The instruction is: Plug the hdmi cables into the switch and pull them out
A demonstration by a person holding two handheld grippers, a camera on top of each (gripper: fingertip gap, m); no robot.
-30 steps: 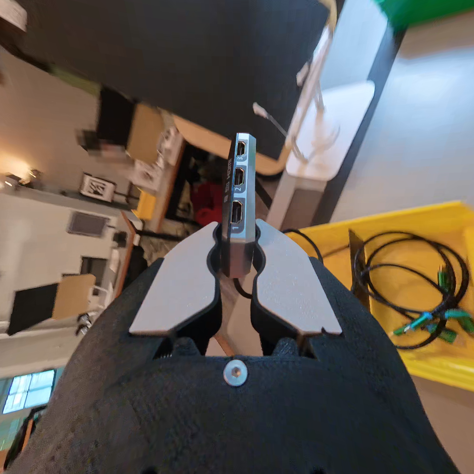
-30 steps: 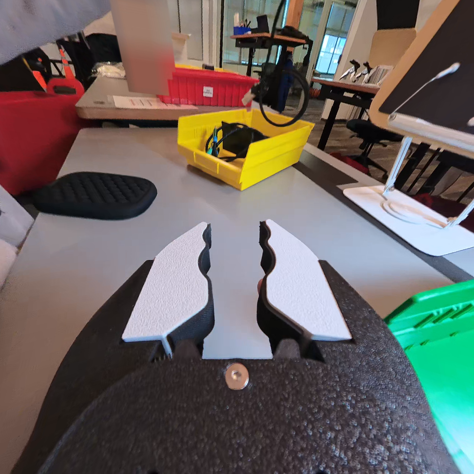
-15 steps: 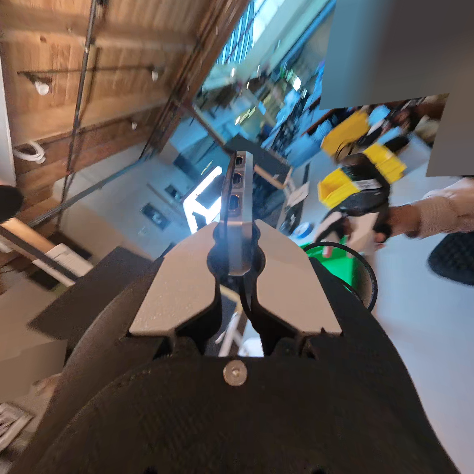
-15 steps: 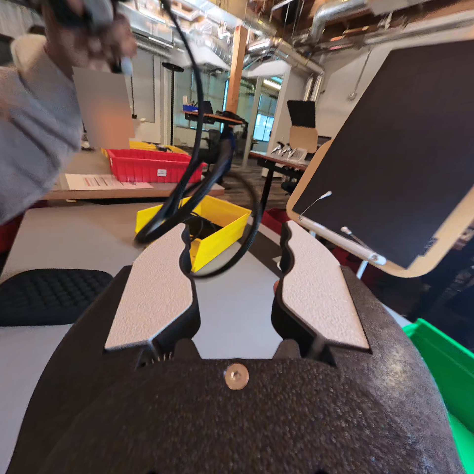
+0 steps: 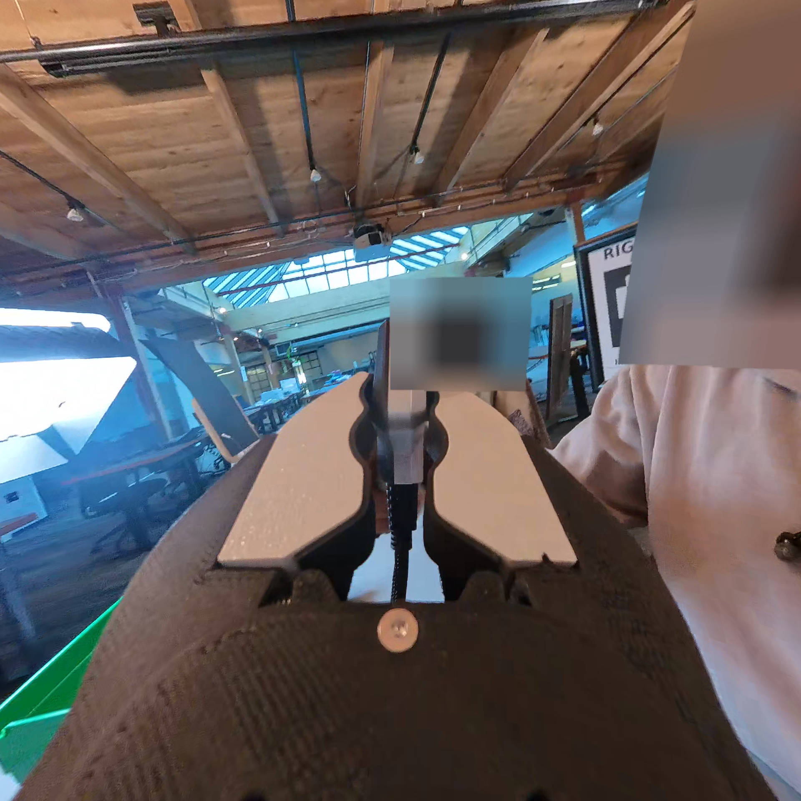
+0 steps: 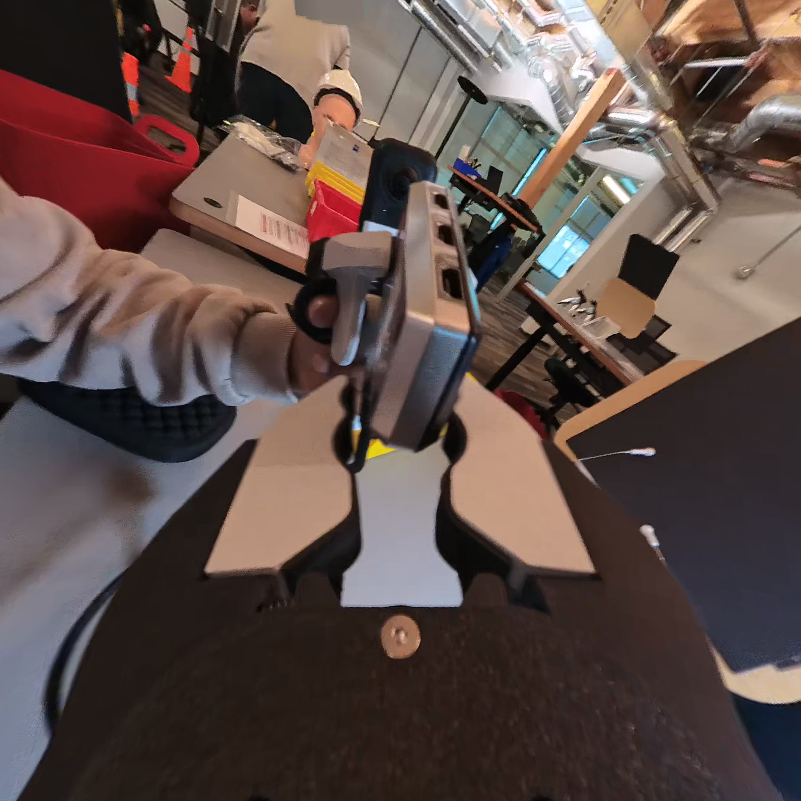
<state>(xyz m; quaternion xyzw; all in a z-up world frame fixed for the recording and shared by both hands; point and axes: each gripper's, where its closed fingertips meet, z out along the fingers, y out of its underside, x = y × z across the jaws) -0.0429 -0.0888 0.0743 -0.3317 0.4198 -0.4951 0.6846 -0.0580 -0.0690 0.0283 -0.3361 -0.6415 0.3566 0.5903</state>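
Observation:
My left gripper (image 5: pixel 401 390) is shut on the grey metal HDMI switch (image 5: pixel 405 450), which stands upright in its fingertips and points toward the ceiling. A blur patch hides the switch's upper part in the left wrist view. A black braided cable (image 5: pixel 401 542) hangs from the switch down between the fingers. In the right wrist view the switch (image 6: pixel 416 325) shows its row of ports, and the left gripper's fingers (image 6: pixel 346 277) clamp it from the left. My right gripper (image 6: pixel 401 403) is open, with the switch's lower end between its fingertips, apart from the pads. The cable (image 6: pixel 359 433) runs by its left fingertip.
A green bin (image 5: pixel 43 676) is at the lower left. The person holding the grippers, in a light sweater (image 5: pixel 715 520), is close on the right. On the grey table (image 6: pixel 65 520) lies a black wrist pad (image 6: pixel 130 424). A dark board (image 6: pixel 693 477) stands at the right, and red bins (image 6: pixel 65 164) behind. There is about 5 cm between the tips of the two grippers.
The left gripper swung up and around with the switch still in its grasp, from facing the table to facing the ceiling. The right gripper opened wider and rose until its fingertips flank the switch.

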